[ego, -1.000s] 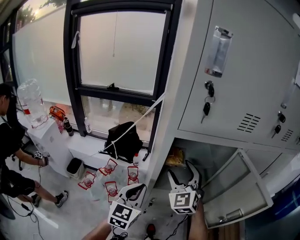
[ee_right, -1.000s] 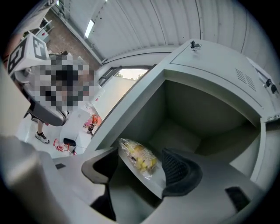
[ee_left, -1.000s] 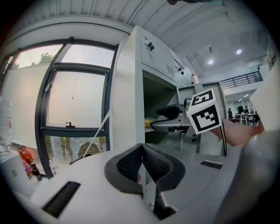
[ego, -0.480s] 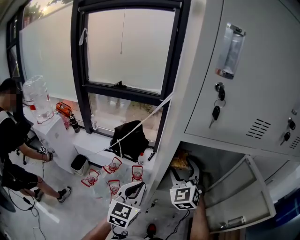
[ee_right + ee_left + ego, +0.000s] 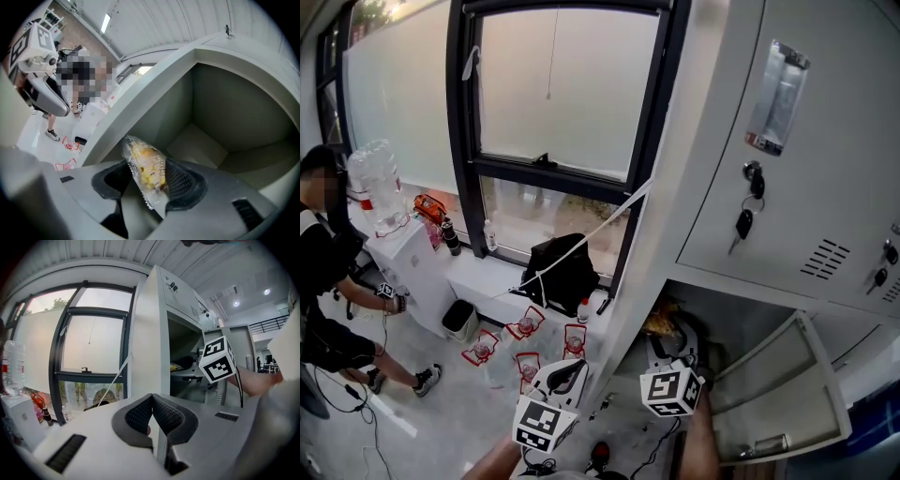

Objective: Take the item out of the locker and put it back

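Observation:
A clear-wrapped yellow snack packet (image 5: 144, 171) stands tilted inside the open grey locker compartment (image 5: 206, 140). My right gripper (image 5: 146, 180) reaches into that compartment. Its jaws are closing, and both pads (image 5: 180, 180) bear on the packet's sides. In the head view the right gripper (image 5: 675, 345) points into the locker, with the packet (image 5: 658, 324) at its tips. My left gripper (image 5: 569, 368) hangs outside, left of the locker over the floor. In the left gripper view its pads (image 5: 140, 416) meet, and nothing is between them.
The compartment's door (image 5: 778, 394) swings open to the right. Keys (image 5: 744, 223) hang from the shut locker door above. A black bag (image 5: 562, 272) sits on the window sill. Red-edged items (image 5: 525, 349) lie on the floor. A person (image 5: 328, 281) crouches at the far left beside a water jug (image 5: 380, 187).
My right gripper has pushed forward into the compartment up to the packet, and its jaws have narrowed. The left gripper has stayed in place.

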Tool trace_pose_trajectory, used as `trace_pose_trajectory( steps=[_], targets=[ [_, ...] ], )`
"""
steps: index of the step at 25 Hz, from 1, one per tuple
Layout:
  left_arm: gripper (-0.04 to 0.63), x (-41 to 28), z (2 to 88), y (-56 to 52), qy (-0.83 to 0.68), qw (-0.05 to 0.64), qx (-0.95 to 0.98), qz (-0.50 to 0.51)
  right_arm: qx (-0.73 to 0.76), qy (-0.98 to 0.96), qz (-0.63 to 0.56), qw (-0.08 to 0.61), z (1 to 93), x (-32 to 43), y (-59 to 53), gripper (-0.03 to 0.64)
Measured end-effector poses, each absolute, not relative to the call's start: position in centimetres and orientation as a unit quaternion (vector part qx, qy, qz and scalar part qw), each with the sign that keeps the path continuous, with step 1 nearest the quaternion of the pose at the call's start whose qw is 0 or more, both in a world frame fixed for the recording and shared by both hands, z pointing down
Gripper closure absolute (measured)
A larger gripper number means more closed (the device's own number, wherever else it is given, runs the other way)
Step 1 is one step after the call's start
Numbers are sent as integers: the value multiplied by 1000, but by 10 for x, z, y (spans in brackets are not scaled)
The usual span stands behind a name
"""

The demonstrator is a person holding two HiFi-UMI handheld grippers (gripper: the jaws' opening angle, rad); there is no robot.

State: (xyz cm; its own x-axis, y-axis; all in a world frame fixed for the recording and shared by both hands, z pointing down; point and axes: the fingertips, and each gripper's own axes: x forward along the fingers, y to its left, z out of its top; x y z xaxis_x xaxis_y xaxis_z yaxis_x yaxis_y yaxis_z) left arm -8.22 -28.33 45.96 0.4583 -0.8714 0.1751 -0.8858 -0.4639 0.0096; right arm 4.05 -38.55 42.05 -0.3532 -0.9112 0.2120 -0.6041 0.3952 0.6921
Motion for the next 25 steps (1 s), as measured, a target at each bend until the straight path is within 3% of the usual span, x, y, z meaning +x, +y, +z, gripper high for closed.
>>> trace_pose_trajectory(
  steps=[12,25],
  targets=[
    [574,-84,455,-277,-512,47,855,64,521,-771,-236,279,408,58,-374,445],
    [574,-54,442,-262,-462,24,884,59,602,-758,-197,152,361,99,-313,466]
  ],
)
